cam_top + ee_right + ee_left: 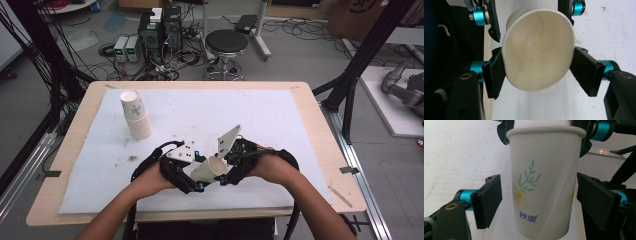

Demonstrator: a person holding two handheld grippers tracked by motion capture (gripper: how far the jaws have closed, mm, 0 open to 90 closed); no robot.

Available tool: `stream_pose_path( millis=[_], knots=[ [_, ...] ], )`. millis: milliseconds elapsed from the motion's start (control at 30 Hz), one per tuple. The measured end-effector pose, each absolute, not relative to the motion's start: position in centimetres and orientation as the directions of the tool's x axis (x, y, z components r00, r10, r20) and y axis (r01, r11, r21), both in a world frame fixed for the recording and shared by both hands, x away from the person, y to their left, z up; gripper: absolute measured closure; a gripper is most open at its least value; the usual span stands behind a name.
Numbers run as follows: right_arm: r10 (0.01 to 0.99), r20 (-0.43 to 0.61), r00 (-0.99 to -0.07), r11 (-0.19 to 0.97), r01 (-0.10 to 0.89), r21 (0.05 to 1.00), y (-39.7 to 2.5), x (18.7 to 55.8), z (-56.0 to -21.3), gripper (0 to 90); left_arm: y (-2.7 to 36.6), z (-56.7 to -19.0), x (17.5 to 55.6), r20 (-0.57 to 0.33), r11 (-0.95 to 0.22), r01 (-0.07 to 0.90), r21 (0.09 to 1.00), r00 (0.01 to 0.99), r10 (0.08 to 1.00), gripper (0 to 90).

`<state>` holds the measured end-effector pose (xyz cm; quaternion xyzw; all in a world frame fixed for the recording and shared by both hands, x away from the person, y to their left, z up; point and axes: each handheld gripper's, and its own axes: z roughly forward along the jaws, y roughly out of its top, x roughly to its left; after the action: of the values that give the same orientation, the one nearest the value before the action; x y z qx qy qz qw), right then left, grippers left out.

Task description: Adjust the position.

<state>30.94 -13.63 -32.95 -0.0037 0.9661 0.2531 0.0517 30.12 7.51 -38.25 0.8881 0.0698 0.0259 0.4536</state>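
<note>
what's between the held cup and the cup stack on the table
Bare white mat, seen in the high view, separates the held cup from the cup stack.

Open white mat [260, 115] far and right of the hands: free passage. Cup stack [136, 115] upright at far left; room all round it. Near centre crowded: left gripper [192, 181] and right gripper [223, 172] close together about a tilted paper cup [209, 169]. Narrow strip at near edge.

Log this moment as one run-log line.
right claw: shut on paper cup rim | left claw: open around cup | cup stack: upright, far left
</note>
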Motion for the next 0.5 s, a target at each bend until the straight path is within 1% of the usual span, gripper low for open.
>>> stream_pose_path(
  millis=[167,367,500],
  knots=[
    [0.009,-0.107,-0.994,0.879,-0.043,0.475,-13.45,30.92,-33.02,32.0,7.20,-38.42,30.24,-0.021,-0.594,0.099,0.798,0.990,0.137,24.8],
    [-0.004,-0.113,-0.994,0.889,-0.055,0.456,-13.22,30.88,-33.25,31.8,6.91,-38.67,30.33,-0.034,-0.614,0.101,0.783,0.992,0.119,34.9],
    [-0.023,-0.118,-0.993,0.887,-0.075,0.455,-13.02,30.84,-33.33,31.7,6.78,-38.82,30.33,-0.046,-0.619,0.108,0.778,0.992,0.116,34.9]
  ],
)
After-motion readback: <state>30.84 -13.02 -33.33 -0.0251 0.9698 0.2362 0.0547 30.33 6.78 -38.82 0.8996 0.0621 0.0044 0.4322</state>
